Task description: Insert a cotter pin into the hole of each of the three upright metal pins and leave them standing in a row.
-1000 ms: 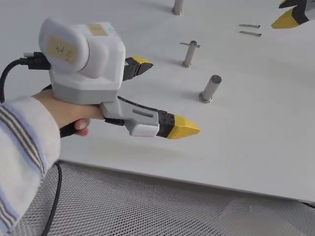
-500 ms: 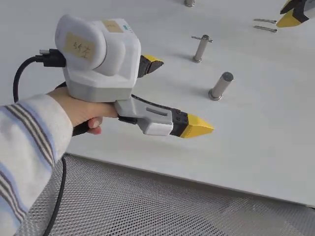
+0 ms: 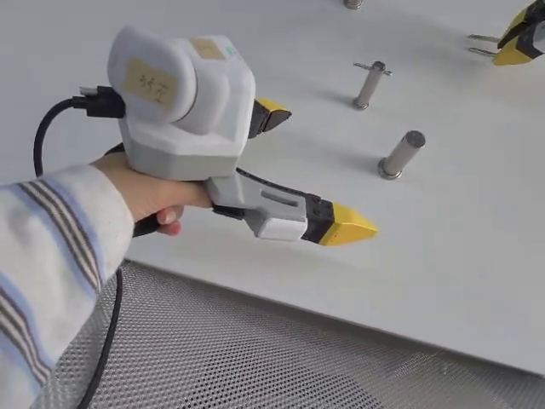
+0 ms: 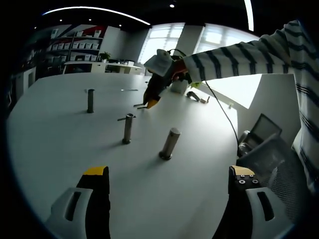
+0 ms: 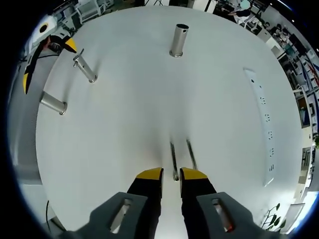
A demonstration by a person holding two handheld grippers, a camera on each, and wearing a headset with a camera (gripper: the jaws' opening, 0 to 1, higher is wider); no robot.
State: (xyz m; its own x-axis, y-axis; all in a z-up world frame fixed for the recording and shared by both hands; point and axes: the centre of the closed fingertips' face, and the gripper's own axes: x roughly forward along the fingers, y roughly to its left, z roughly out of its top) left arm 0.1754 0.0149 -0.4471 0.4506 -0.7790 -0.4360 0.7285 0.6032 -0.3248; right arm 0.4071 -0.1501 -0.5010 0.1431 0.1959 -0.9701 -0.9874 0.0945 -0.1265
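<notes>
We judge the two cotter pins [image 5: 174,160], lying side by side on the far right of the table [image 5: 124,124], light, thin and slippery, best nipped near one end; our right gripper [image 5: 171,174] straddles one, jaws narrowed but not clamped, while our left gripper [image 4: 168,173] hangs spread wide.

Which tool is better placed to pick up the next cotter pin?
Right. The right tool straddles one of the two loose cotter pins; the left tool hangs open by the table edge.
</notes>
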